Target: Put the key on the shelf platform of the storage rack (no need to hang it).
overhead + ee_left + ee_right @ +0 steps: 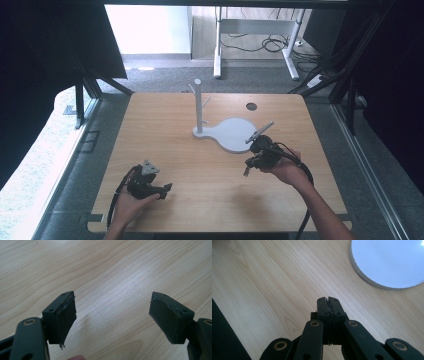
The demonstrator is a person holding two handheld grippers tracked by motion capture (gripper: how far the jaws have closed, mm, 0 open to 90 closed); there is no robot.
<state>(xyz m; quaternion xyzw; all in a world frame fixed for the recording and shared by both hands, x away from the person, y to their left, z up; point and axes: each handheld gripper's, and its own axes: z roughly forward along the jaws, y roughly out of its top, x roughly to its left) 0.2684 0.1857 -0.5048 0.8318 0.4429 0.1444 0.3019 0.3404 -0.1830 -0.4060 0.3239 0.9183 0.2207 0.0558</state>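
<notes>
High view: both hands hover over the light wooden desk (210,185), nothing held; the right gripper (247,170) sits nearest the white peg stand's flat base (232,135). Left gripper view: left gripper (112,315) gapes empty. Right gripper view: right gripper (328,301) is closed, empty, beside the base (387,262); reaching it likely needs opening first.

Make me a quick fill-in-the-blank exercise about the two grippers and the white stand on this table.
1. The left gripper's jaws are ____.
2. The right gripper's jaws are ____.
3. The gripper nearer the white stand is the ____ one.
4. The stand's post stands ____ on the table.

Missing words: open; shut; right; upright
</notes>
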